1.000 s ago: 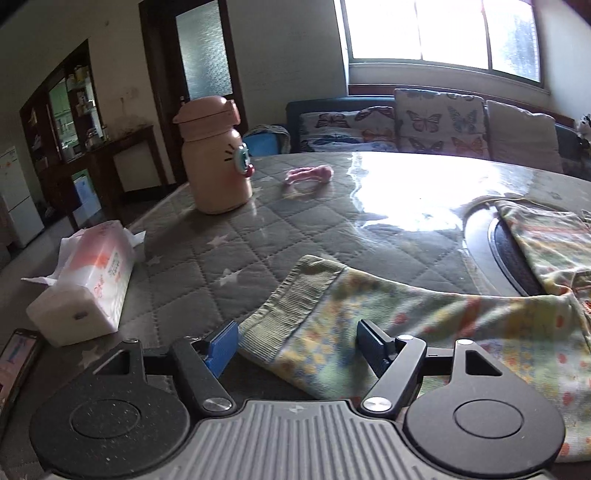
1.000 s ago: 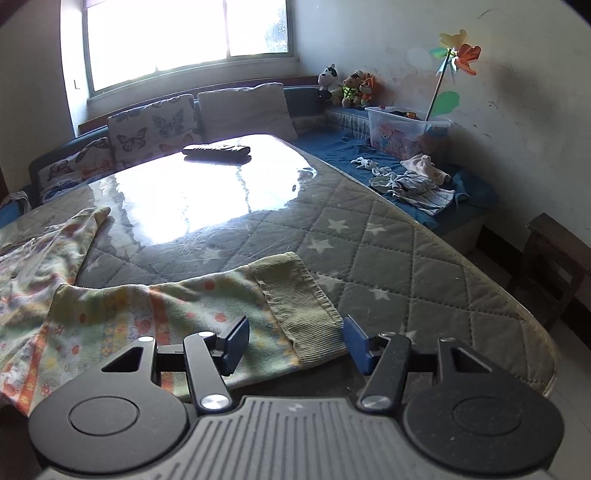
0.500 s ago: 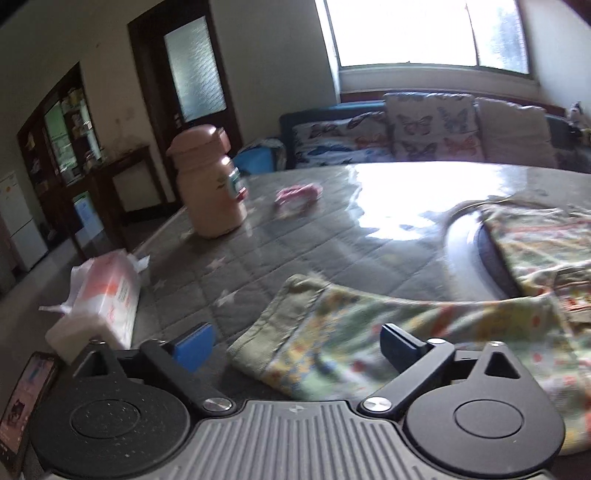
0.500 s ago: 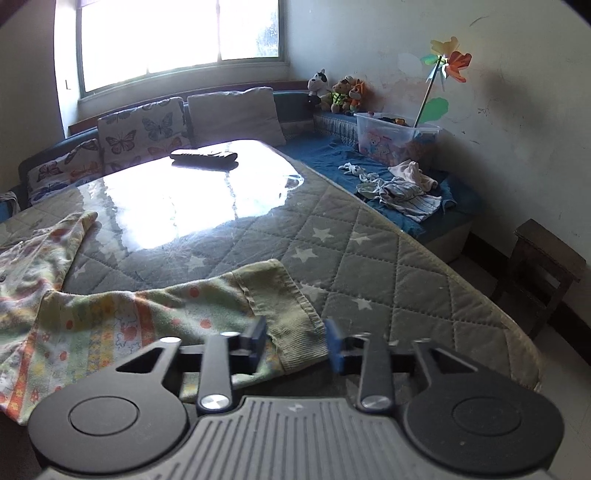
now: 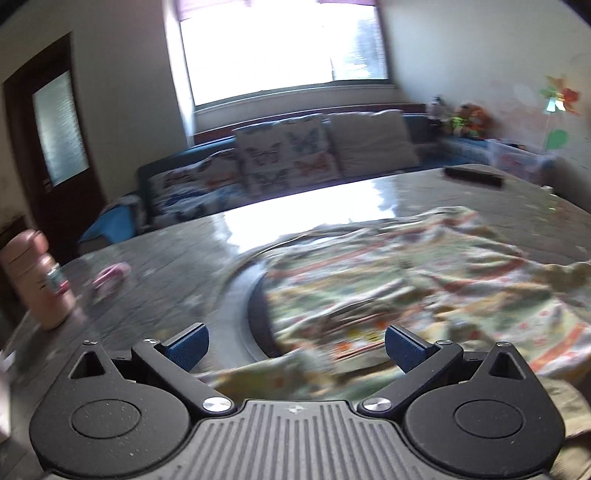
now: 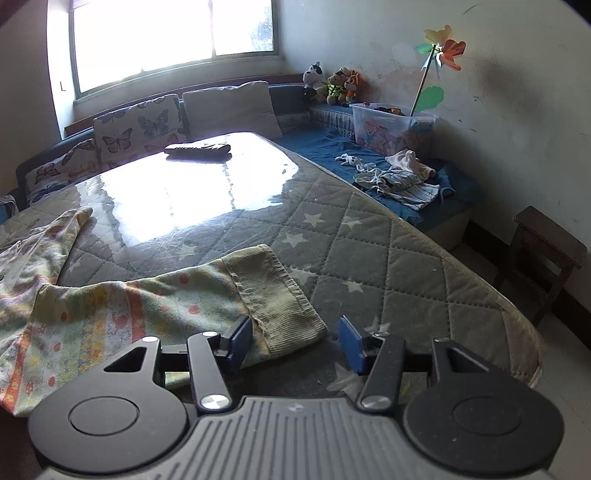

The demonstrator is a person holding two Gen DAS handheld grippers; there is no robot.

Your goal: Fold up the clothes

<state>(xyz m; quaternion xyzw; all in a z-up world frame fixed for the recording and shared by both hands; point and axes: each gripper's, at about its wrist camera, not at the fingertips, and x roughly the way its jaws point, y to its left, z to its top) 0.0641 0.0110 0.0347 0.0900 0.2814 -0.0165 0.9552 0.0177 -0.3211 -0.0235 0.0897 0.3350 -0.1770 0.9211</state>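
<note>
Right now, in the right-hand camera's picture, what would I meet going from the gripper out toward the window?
Right gripper → ribbed cuff of the printed garment → starred quilted table cover → dark remote → cushions → window.

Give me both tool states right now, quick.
Left tool: open, holding nothing, above the patterned garment.
Right tool: open, empty, straddling the garment's ribbed cuff.

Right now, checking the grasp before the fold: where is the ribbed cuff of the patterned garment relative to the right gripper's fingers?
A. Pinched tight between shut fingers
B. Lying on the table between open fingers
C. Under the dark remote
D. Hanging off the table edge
B. The ribbed cuff lies flat on the quilted table, its end between the spread blue pads of the right gripper, which has not closed on it.
</note>
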